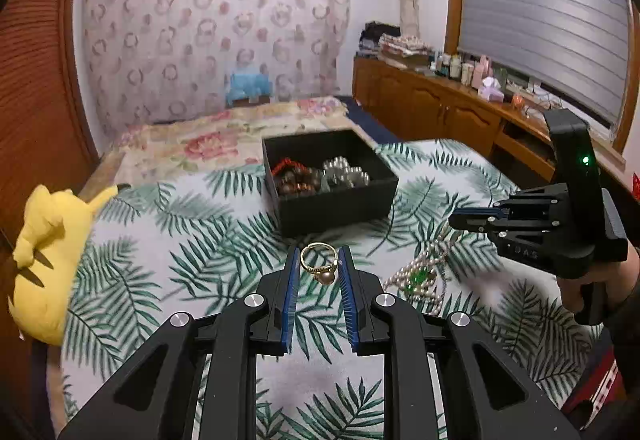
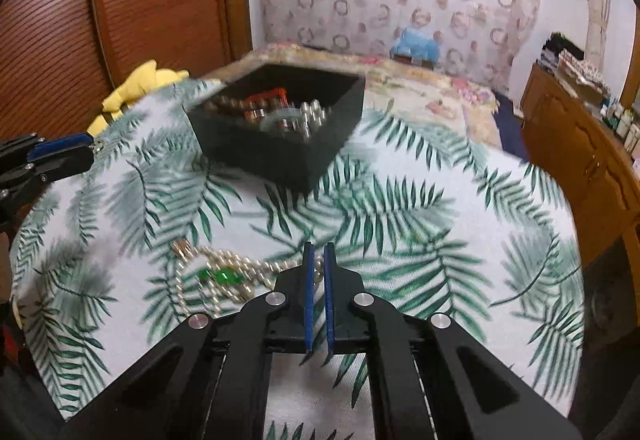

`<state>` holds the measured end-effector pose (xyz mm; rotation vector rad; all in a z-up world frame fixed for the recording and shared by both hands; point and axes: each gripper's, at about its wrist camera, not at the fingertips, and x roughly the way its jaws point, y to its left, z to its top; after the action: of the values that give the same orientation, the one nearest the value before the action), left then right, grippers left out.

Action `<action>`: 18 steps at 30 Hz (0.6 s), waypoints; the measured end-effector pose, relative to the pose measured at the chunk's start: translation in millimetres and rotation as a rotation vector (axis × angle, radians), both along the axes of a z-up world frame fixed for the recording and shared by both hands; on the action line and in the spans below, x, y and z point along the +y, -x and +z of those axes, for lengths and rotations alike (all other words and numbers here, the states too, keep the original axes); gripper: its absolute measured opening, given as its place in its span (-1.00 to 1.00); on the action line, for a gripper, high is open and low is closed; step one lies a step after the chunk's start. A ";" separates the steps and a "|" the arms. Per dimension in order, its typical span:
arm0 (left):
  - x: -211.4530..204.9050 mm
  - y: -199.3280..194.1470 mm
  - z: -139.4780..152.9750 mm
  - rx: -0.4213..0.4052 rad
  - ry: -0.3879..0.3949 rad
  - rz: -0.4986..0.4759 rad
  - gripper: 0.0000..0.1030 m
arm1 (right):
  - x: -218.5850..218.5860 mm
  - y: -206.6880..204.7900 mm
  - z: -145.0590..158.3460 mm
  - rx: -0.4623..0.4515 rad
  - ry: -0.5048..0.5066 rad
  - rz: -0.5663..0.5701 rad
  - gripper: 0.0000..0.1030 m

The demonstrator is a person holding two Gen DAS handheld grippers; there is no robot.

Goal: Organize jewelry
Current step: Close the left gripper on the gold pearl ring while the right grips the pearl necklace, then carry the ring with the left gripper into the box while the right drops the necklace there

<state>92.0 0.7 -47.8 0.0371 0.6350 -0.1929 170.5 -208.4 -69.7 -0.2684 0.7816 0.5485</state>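
My left gripper (image 1: 319, 260) is shut on a gold ring with a pearl (image 1: 318, 263), held above the palm-leaf cloth (image 1: 180, 240) just in front of the black jewelry box (image 1: 332, 208). The box holds brown, red and silver bead pieces (image 1: 320, 174). My right gripper (image 2: 319, 260) is shut on the pearl necklace (image 2: 224, 272), which has green stones and trails left on the cloth. The necklace (image 1: 420, 274) also shows in the left wrist view below the right gripper (image 1: 460, 221). The box (image 2: 280, 156) stands ahead of the right gripper.
A yellow plush toy (image 1: 44, 260) lies at the cloth's left edge. A wooden cabinet (image 1: 440, 108) with bottles runs along the right under a shuttered window. A floral bedspread (image 1: 224, 136) and patterned curtain lie behind the box.
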 end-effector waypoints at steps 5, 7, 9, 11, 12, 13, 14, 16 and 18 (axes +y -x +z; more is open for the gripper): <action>0.6 1.5 12.6 -0.021 0.008 -0.006 -0.65 | 4.0 8.1 32.7 -0.063 -0.010 0.026 -0.90; 0.1 1.7 16.9 -0.030 0.009 -0.011 -0.65 | 5.7 12.5 47.1 -0.090 -0.014 0.040 -0.90; 0.2 1.8 20.1 -0.037 0.008 -0.014 -0.65 | 7.1 16.2 58.0 -0.111 -0.018 0.049 -0.90; 0.4 0.3 22.0 -0.040 0.008 -0.015 -0.65 | 8.8 19.8 70.2 -0.129 -0.026 0.059 -0.90; 0.8 -0.6 23.5 -0.042 0.007 -0.015 -0.65 | 9.8 21.9 77.2 -0.142 -0.029 0.066 -0.90; 0.8 -1.0 25.2 -0.045 0.006 -0.015 -0.65 | 10.4 23.9 82.3 -0.152 -0.032 0.071 -0.90; 0.3 -1.5 26.1 -0.048 0.005 -0.015 -0.65 | 11.8 25.2 87.3 -0.162 -0.033 0.076 -0.90; 0.6 -2.2 28.6 -0.053 0.003 -0.015 -0.65 | 14.3 28.1 98.8 -0.184 -0.035 0.086 -0.90; 1.6 -1.5 30.2 -0.057 0.003 -0.016 -0.65 | 16.5 30.4 109.5 -0.205 -0.037 0.092 -0.90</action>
<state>93.5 2.3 -17.6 0.0446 0.5778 -0.2076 140.1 -191.9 39.8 -0.3223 0.5623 0.6114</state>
